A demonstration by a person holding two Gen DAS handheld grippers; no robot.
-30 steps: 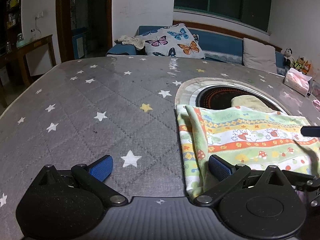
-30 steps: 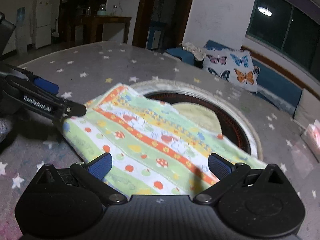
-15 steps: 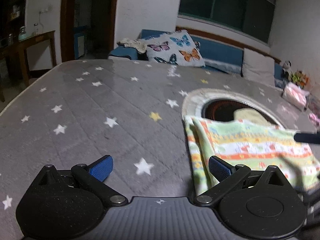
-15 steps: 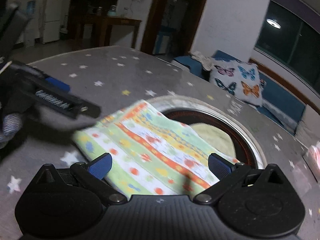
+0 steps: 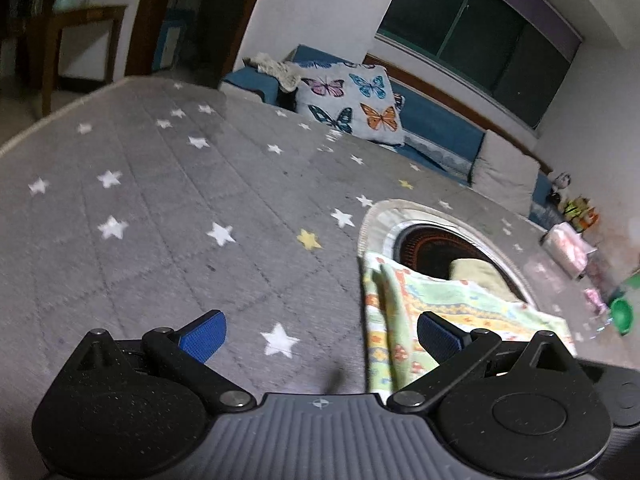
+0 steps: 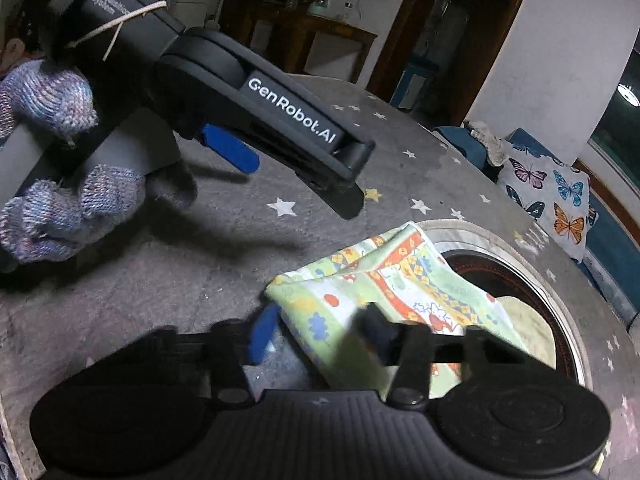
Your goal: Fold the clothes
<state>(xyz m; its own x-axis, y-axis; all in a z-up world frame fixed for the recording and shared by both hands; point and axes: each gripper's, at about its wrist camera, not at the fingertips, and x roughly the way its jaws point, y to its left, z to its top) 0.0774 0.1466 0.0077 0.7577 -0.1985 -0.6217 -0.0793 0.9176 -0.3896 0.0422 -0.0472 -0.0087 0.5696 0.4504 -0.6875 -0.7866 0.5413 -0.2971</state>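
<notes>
A folded cloth (image 5: 440,308) printed with green, orange and yellow bands lies on the grey star-patterned table cover (image 5: 200,208), partly over a round opening (image 5: 440,240). My left gripper (image 5: 320,336) is open above the cover, its right finger over the cloth's left edge and nothing between the pads. In the right wrist view the left gripper (image 6: 296,176) hovers apart from the cloth (image 6: 400,280), held by a hand in a knitted glove (image 6: 44,100). My right gripper (image 6: 320,336) is blurred, its jaws closing around the cloth's near corner, which lies between them.
A yellowish cloth (image 5: 476,276) lies inside the round opening. A butterfly pillow (image 5: 352,100) and a grey cushion (image 5: 504,176) rest on the blue sofa behind the table. A pink pack (image 5: 568,248) and a green object (image 5: 622,312) sit at the table's right edge.
The right gripper slid to the cloth's near corner and its jaws narrowed from wide open. The left gripper rolled and drew back from the cloth's edge. The cloth corner has bunched up.
</notes>
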